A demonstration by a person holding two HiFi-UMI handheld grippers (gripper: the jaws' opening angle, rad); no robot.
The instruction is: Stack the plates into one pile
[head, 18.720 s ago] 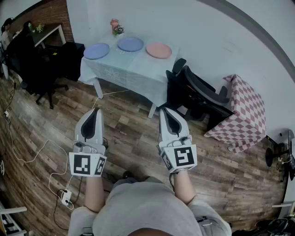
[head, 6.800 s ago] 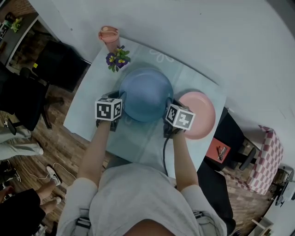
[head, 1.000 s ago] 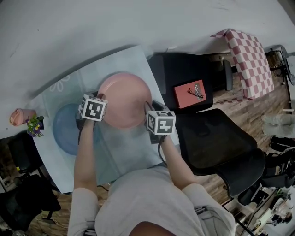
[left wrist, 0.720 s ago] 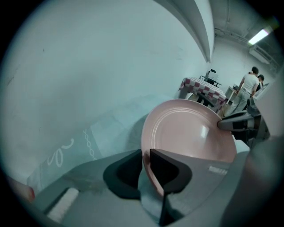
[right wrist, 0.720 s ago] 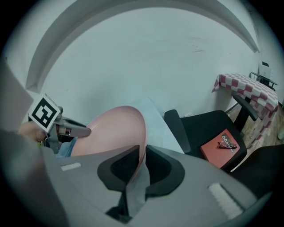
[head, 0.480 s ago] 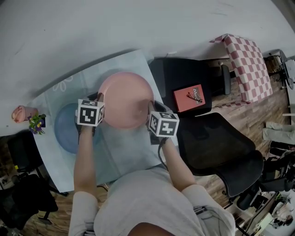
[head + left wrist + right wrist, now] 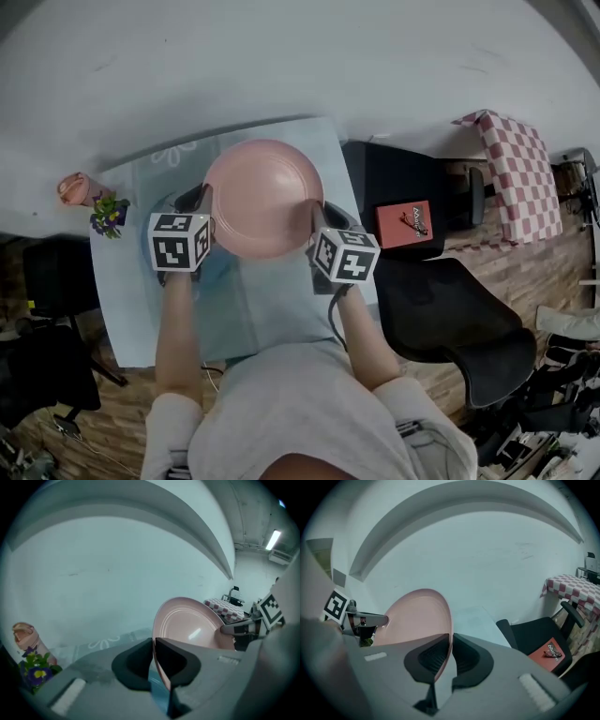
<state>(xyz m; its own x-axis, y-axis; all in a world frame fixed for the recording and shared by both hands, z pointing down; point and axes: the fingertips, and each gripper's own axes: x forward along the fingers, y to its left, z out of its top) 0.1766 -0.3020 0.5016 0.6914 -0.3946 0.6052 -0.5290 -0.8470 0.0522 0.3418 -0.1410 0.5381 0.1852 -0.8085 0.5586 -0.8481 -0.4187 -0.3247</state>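
Pink plate (image 7: 264, 197), where is it?
Held up over the table's pale blue cloth (image 7: 281, 314), between the two grippers, one at each side of its rim.
What about the left gripper (image 7: 153, 643)?
Its jaws have just been closing and now pinch the plate's left rim between the pads.
And the right gripper (image 7: 451, 641)?
The same: its jaws have just been closing too, and they clamp the opposite rim.
Anything else on the table?
Part of a blue plate (image 7: 218, 269) shows just below the left gripper. A pink cup (image 7: 73, 187) and a small bunch of flowers (image 7: 110, 214) stand at the far left corner.
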